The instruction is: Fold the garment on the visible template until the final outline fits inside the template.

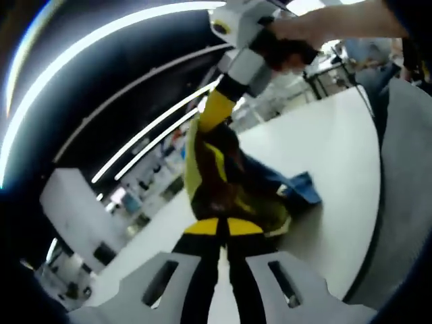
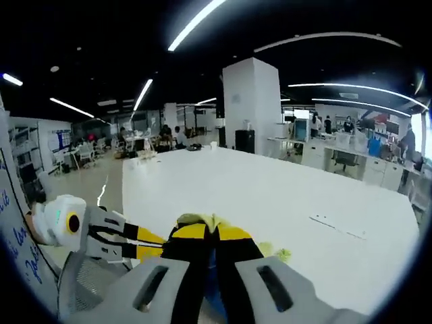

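Observation:
A yellow, black and blue garment [image 1: 233, 185] is lifted off the white table [image 1: 331, 148], and its blue part [image 1: 300, 190] trails onto the tabletop. My left gripper [image 1: 223, 226] is shut on the garment's near end. My right gripper [image 1: 214, 111] comes in from the top, held by a hand [image 1: 324, 27], and is shut on the far end. In the right gripper view, my right gripper [image 2: 212, 233] pinches yellow-green cloth [image 2: 202, 219]. The left gripper [image 2: 145, 244] sits close beside it on the left, over the table [image 2: 270, 189].
The table's edge [image 1: 378, 175] curves down the right of the left gripper view, with grey floor [image 1: 408, 169] beyond. A white pillar [image 2: 253, 101], desks and people stand past the table's far end. A whiteboard [image 2: 13, 236] is at the left.

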Demonstrator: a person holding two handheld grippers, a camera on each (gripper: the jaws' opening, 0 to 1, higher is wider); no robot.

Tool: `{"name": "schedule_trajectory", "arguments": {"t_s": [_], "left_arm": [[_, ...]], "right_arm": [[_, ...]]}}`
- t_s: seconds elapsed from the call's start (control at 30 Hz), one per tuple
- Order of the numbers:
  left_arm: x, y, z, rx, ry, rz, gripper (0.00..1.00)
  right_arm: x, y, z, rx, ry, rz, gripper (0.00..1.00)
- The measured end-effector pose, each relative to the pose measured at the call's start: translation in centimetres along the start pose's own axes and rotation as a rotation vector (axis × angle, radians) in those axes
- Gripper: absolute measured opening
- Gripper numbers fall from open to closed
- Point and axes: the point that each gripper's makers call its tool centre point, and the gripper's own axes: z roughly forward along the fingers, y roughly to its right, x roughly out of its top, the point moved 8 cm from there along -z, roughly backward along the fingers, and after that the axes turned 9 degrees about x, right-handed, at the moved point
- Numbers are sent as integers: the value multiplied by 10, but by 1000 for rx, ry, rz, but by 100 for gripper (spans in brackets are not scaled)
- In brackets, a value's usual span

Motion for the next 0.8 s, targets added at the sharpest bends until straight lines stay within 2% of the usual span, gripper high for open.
{"name": "schedule_trajectory", "arguments": {"t_s": [0.17,0.33,0.57,0.8], "left_arm": [[7,-23,-2,15,12,-131,0],[23,-43,-2,0,47,-175,0],[44,-63,10,-10,99,-143,0],[61,-74,23,-20,126,-116,0]], "right_arm": [[-11,6,-10,-7,-2,46,4],[-22,9,-17,5,11,91,4],[-30,3,-22,10,9,76,4],[-27,-7,-28,-1,2,-17,5]]}}
